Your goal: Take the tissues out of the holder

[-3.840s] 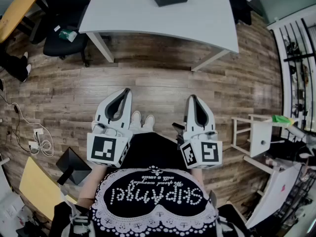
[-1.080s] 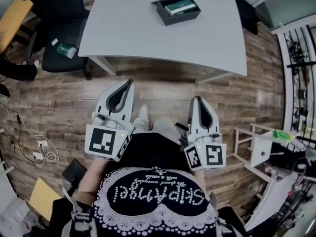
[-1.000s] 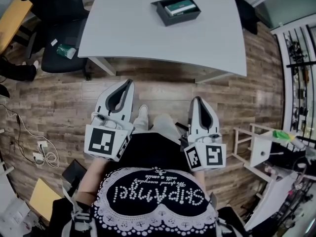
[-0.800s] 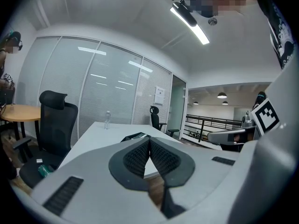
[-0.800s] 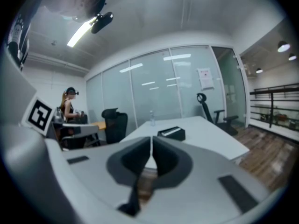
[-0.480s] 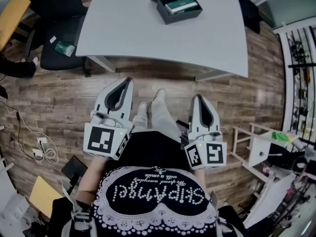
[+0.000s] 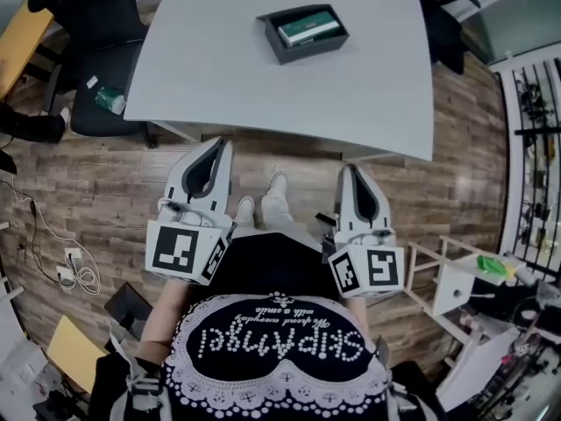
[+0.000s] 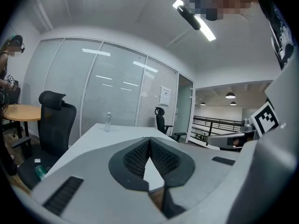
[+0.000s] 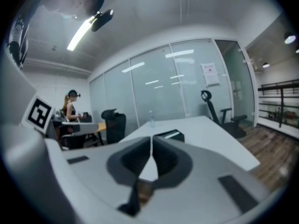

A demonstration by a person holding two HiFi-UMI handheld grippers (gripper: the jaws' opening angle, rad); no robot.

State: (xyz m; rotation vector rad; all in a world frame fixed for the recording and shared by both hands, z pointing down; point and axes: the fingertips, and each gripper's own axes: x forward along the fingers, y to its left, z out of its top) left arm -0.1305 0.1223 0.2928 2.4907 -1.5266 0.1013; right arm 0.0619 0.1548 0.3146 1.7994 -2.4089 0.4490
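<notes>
1. My left gripper (image 7: 219, 143) has its jaws pressed together with nothing between them. In the left gripper view the ribbed pads (image 8: 138, 155) meet at the tip.
2. My right gripper (image 7: 348, 168) is the same: jaws together and empty.
3. Both hang in front of me over the wood floor (image 7: 114, 191), tips pointing at the tabletop (image 7: 219, 68) and stopping about at its near edge. The right one is closer to the near right corner.
4. The holder (image 7: 270, 38), a dark open box, sits well back from that near edge, well apart from both grippers.
5. The tissues (image 7: 308, 28), a green-and-white pack, lie inside the holder.
6. A bottle (image 8: 108, 121) stands near the tabletop's far edge.
</notes>
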